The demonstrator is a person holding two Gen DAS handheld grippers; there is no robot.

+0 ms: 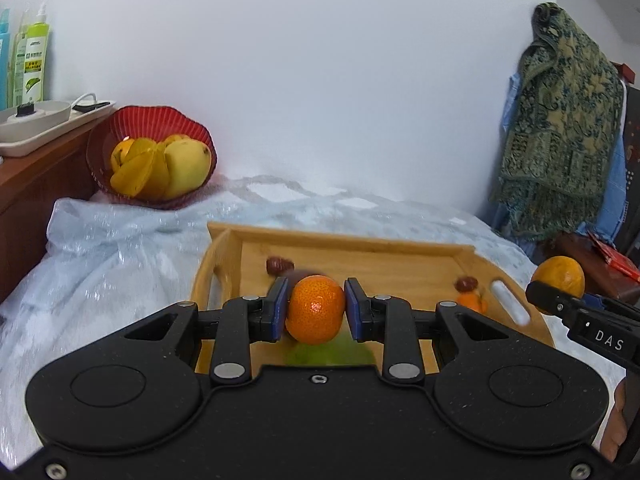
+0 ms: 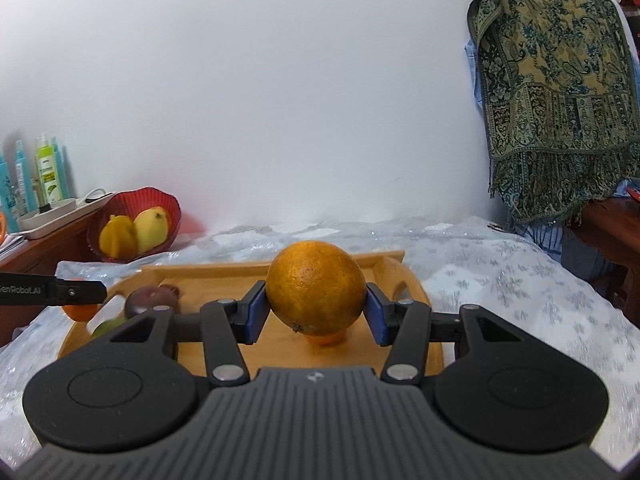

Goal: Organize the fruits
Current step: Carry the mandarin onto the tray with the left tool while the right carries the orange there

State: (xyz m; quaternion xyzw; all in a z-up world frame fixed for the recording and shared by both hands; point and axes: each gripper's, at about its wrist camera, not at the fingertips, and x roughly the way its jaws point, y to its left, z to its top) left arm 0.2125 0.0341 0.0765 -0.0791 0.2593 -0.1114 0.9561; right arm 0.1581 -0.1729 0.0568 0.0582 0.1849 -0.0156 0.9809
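Note:
My left gripper [image 1: 316,306] is shut on a small tangerine [image 1: 314,316], held above the wooden tray [image 1: 360,246]. Brown dates [image 1: 278,265], a small orange piece [image 1: 472,302] and a blurred green fruit [image 1: 328,354] lie in the tray. Over the same wooden tray [image 2: 200,270], my right gripper [image 2: 316,310] is shut on a large orange [image 2: 316,284]. A dark purple fruit [image 2: 150,300] and a small orange fruit [image 2: 328,338] rest below it. At the back left stands a red basket [image 1: 116,128] with yellow mangoes [image 1: 186,166].
The tray sits on a bed covered in clear plastic [image 1: 120,248]. A wooden cabinet [image 1: 36,184] on the left bears bottles [image 1: 34,64] and a white tray [image 1: 36,128]. A patterned shawl [image 2: 552,92] hangs at the right over more furniture.

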